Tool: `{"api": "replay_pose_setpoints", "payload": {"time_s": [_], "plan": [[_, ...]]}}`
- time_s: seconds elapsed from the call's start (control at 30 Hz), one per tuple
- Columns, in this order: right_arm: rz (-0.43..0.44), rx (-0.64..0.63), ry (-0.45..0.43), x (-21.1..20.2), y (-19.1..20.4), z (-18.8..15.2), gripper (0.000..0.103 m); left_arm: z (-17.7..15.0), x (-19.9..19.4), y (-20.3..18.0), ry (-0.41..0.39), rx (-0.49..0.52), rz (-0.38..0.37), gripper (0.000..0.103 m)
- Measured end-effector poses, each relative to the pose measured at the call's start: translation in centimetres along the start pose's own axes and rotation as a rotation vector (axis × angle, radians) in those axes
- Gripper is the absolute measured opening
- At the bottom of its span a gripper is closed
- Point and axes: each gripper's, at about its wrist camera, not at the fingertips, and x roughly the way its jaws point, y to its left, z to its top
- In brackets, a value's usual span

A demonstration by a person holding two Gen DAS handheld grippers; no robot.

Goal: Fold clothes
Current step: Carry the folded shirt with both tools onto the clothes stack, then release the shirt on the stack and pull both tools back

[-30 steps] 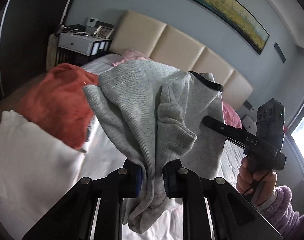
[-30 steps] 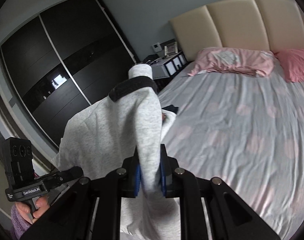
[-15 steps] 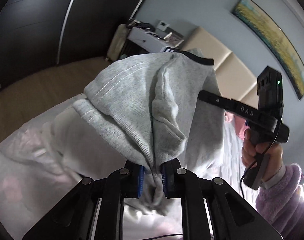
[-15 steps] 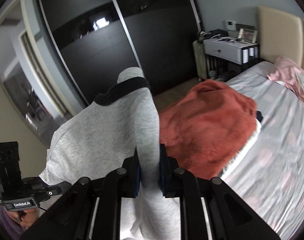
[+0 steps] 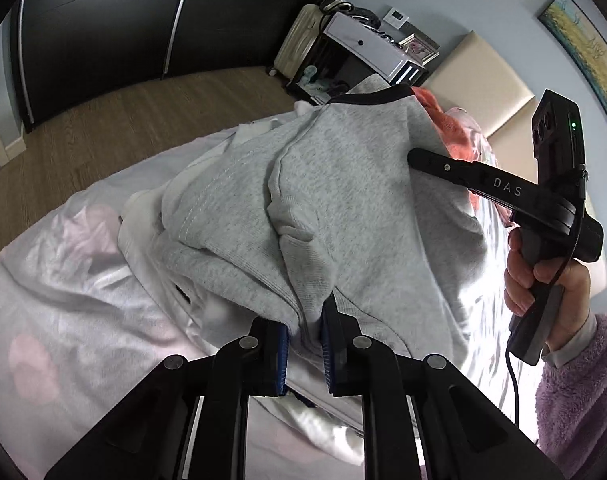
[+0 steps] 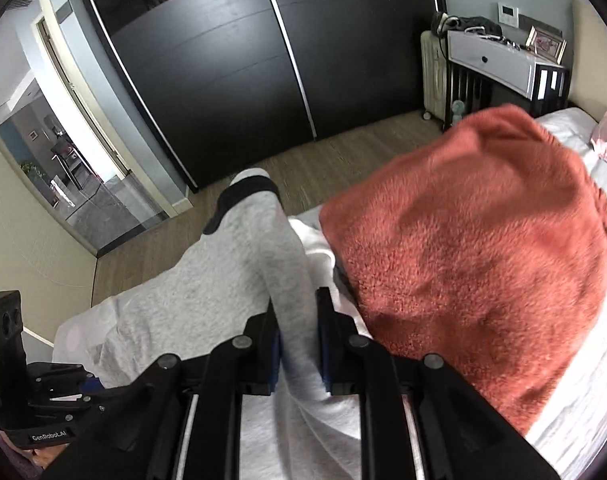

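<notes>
A light grey sweatshirt (image 5: 343, 208) with a black neck band hangs folded between both grippers, low over the bed. My left gripper (image 5: 305, 328) is shut on a bunched fold of it. My right gripper (image 6: 297, 320) is shut on another part of the grey sweatshirt (image 6: 239, 280), near the black band. The right gripper also shows in the left wrist view (image 5: 415, 158), pressed into the cloth. Part of the sweatshirt rests on a white garment (image 5: 151, 216) lying on the bed.
An orange-red fleece (image 6: 471, 248) is heaped on the bed (image 5: 63, 300) right of the sweatshirt. A black sliding wardrobe (image 6: 243, 60) and wooden floor (image 5: 123, 128) lie beyond the bed edge. A white nightstand (image 6: 491, 62) and a radiator (image 6: 433, 76) stand by the headboard.
Both grippers have swung left and down with the sweatshirt, from facing the headboard to facing the wardrobe. The sweatshirt has come down onto the white garment.
</notes>
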Motion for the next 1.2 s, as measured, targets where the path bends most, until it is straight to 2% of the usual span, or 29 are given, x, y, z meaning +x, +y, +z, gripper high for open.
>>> {"api": "replay_pose_setpoints", "payload": {"time_s": [0.07, 0.13, 0.17, 0.3, 0.43, 0.5, 0.57, 0.7, 0.8, 0.93, 1.2], "plan": [[0.002, 0.007, 0.000, 0.1, -0.3, -0.1, 0.021, 0.0, 0.0, 0.4, 0.004, -0.010, 0.000, 0.022], [-0.007, 0.019, 0.000, -0.2, -0.7, -0.1, 0.025, 0.0, 0.0, 0.8, 0.006, -0.021, 0.002, 0.030], [-0.021, 0.025, -0.006, -0.6, -0.8, -0.1, 0.030, -0.2, -0.5, 1.0, -0.001, -0.027, 0.009, 0.031], [-0.075, 0.051, -0.054, -3.3, -1.4, -0.7, 0.036, -0.8, -2.5, 1.5, -0.029, -0.041, 0.051, 0.032], [-0.062, 0.064, -0.088, -5.9, -2.4, -1.6, 0.035, -0.9, -4.9, 0.7, -0.093, 0.002, 0.160, 0.031], [-0.094, 0.045, -0.109, -6.9, -2.2, -2.2, 0.023, -0.4, -5.4, 0.1, -0.122, 0.030, 0.172, 0.031], [-0.087, 0.036, -0.112, -6.9, -1.7, -2.6, 0.019, 0.2, -5.5, -0.5, -0.144, 0.054, 0.167, 0.031], [-0.086, 0.046, -0.095, -5.0, -1.7, -3.0, 0.019, 0.8, -4.1, -1.7, -0.156, 0.100, 0.171, 0.031], [-0.112, 0.082, -0.085, -3.2, -2.3, -4.0, 0.019, 0.4, -2.0, -2.4, -0.154, 0.148, 0.233, 0.031], [-0.075, 0.165, -0.082, -0.9, -3.9, -5.2, 0.019, 0.3, 1.2, -1.9, -0.099, 0.157, 0.321, 0.031], [-0.052, 0.168, -0.067, 2.2, -5.6, -5.8, 0.017, 0.8, 3.0, -1.0, -0.037, 0.155, 0.331, 0.032]]}}
